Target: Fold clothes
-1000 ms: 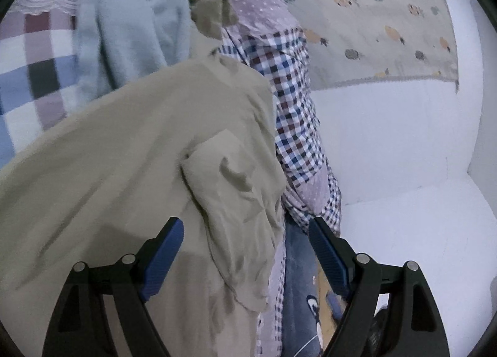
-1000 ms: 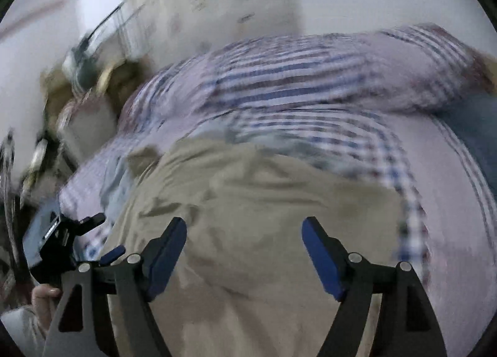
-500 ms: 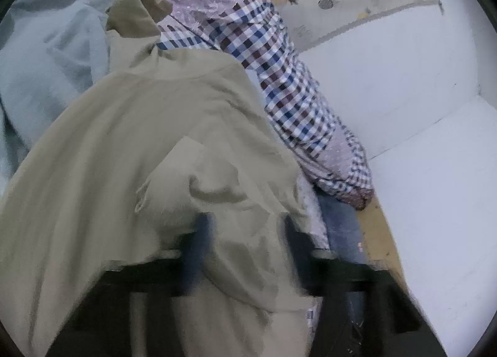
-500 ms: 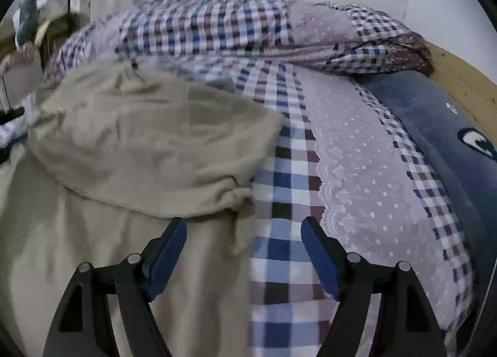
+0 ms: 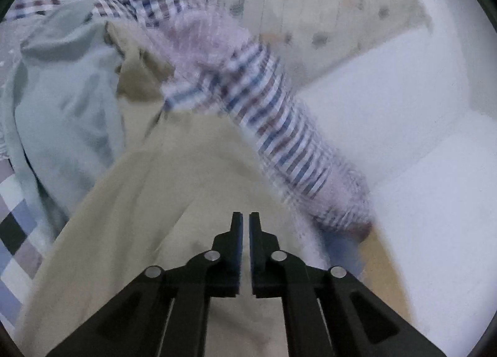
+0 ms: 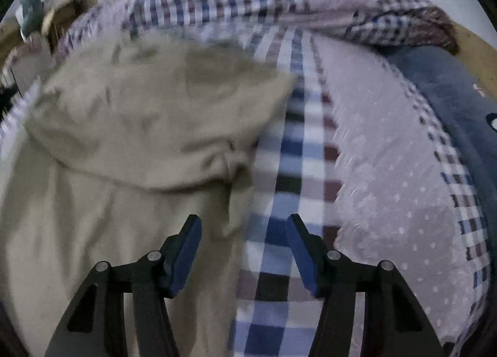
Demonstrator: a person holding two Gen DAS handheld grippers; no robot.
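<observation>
The left gripper is pinched nearly closed over the khaki garment, though whether cloth is caught between its tips is unclear. The right gripper gapes wide, empty, above the garment's edge on the checked bedspread.

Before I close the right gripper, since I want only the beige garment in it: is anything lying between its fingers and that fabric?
Nothing visible does. The right gripper is open with the beige garment edge already between its fingers, the checked bedsheet showing beside it. The left gripper looks shut on the same garment.
</observation>
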